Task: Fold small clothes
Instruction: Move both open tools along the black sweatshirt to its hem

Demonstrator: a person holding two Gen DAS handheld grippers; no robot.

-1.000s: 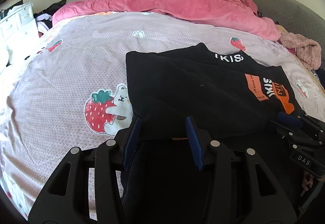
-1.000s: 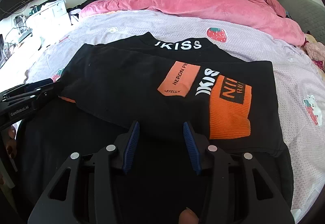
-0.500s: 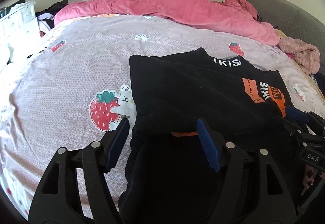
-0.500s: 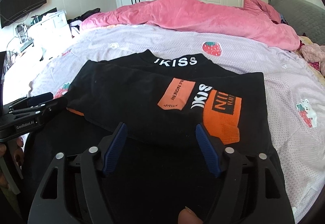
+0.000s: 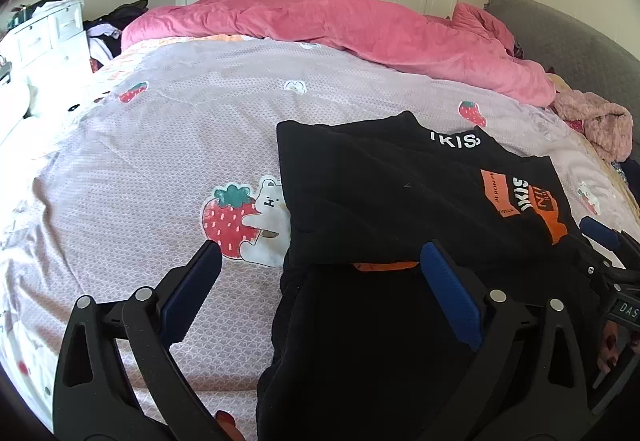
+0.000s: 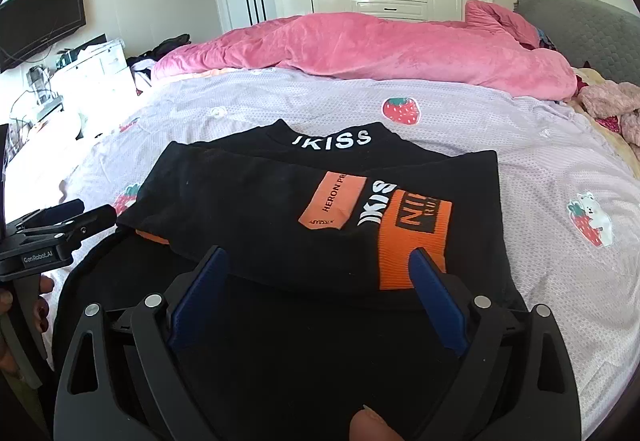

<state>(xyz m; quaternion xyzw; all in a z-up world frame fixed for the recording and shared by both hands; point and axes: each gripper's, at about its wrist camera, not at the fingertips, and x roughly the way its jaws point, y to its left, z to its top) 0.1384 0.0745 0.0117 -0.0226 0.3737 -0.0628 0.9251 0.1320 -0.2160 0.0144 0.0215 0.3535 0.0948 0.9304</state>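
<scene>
Lying partly folded on the lilac strawberry-and-bear print bedspread [image 5: 152, 161]: black knit sweater with orange patches and white lettering [image 6: 280, 201], upper half doubled over the lower. Hovering above its near left edge, left gripper [image 5: 320, 261], blue-padded jaws opening wide, pressing on nothing. Poised over the near fold, right gripper [image 6: 316, 265], jaws likewise opening, cloth below but unpinched. Heaped beyond, crumpled pink plush duvet [image 6: 380, 45].
</scene>
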